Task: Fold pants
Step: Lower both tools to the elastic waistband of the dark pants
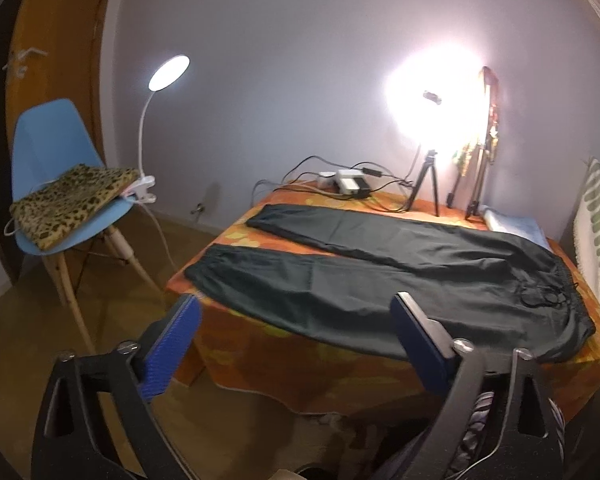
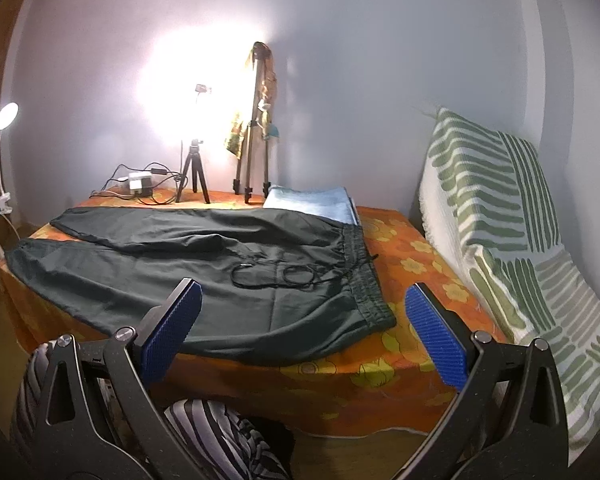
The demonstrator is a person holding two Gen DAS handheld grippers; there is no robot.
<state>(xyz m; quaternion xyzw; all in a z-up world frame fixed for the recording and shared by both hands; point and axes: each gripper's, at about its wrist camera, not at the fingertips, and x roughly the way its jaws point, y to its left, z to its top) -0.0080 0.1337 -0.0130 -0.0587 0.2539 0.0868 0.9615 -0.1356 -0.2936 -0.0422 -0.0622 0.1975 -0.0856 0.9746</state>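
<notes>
Dark green pants [image 1: 380,276] lie spread flat on a table with an orange flowered cloth [image 1: 260,344], legs apart toward the left, waistband [image 2: 364,276] with a loose black drawstring [image 2: 284,276] at the right. My left gripper [image 1: 296,316] hovers open in front of the table's near edge, before the nearer leg, with nothing between its blue pads. My right gripper [image 2: 304,304] is open too, off the near edge close to the waistband's front corner, holding nothing.
At the table's back stand a small tripod [image 2: 192,176] with a bright light, a taller tripod [image 2: 254,136], chargers and cables [image 2: 140,186] and a folded blue towel [image 2: 312,202]. A blue chair [image 1: 56,168] with a leopard cushion and clip lamp is left. A green-striped cushion [image 2: 500,216] leans right.
</notes>
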